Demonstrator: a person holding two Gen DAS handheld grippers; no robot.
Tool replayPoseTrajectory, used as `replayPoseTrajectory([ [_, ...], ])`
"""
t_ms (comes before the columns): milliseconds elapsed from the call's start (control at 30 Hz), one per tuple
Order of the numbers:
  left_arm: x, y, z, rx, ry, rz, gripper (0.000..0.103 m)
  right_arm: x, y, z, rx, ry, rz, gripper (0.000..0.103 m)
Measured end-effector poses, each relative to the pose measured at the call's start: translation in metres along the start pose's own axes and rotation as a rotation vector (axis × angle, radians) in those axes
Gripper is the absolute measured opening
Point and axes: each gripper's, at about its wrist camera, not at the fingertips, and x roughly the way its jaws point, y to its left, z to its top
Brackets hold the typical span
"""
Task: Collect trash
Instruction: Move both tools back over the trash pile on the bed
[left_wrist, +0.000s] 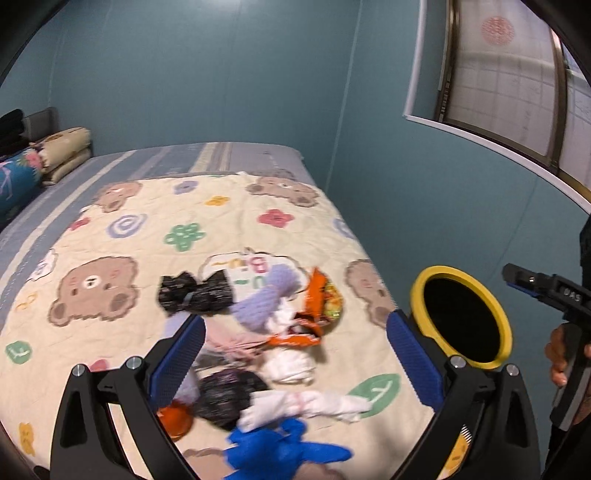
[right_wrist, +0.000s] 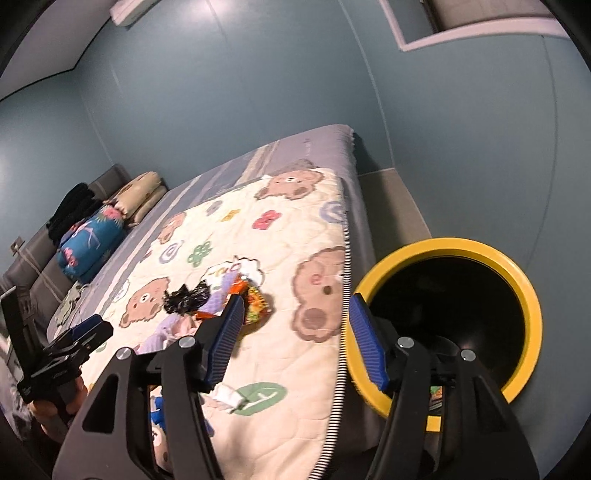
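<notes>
Holding the left gripper (left_wrist: 295, 323) spread wide above the bear-print quilt (left_wrist: 110, 229), pads clasping nothing. Holding the right gripper (right_wrist: 295, 302) with jaws parted too, nothing between them, one finger over the quilt's edge and the other in front of the yellow-rimmed bin (right_wrist: 532, 295).

Finding the trash lying loose on the quilt, near the edge beside the bin:
- a black wrapper (left_wrist: 195, 295)
- an orange snack packet (left_wrist: 317, 306)
- crumpled white tissue (left_wrist: 291, 365)
- a blue glove (left_wrist: 284, 450), nearest the camera

Catching, in the left wrist view only:
- the whole heap spread between the fingers
- a window (left_wrist: 498, 74) high on the blue wall
- a hand (left_wrist: 557, 354) gripping the right gripper's handle at the frame's edge

Catching, in the right wrist view only:
- the bin's dark inside at close range, with its rim standing just beside the mattress edge
- a strip of floor (right_wrist: 391, 206) between bed and wall
- most of the heap hiding behind the near finger

Seeing stacked pillows (left_wrist: 62, 147) at the head of the bed in both views.

Reading little:
- pastel letters, upside down, inside a cloud shape on the quilt, not clearly legible
- small white lettering on each gripper body, too small to make out
- print on the snack packet, blurring into colour
</notes>
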Motion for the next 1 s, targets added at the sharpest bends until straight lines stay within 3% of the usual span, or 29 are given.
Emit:
replayPoseTrajectory([
  [467, -0.018, 0.064, -0.037, -0.053, 0.045, 0.106, 0.095, 0.016, 0.046, -0.020, -0.082, 0.058, 0.068, 0.057],
  [1000, 0.011, 0.116, -0.083, -0.112, 0.141, 0.186, 0.095, 0.070, 0.083, -0.049, -0.188, 0.168, 0.108, 0.057],
])
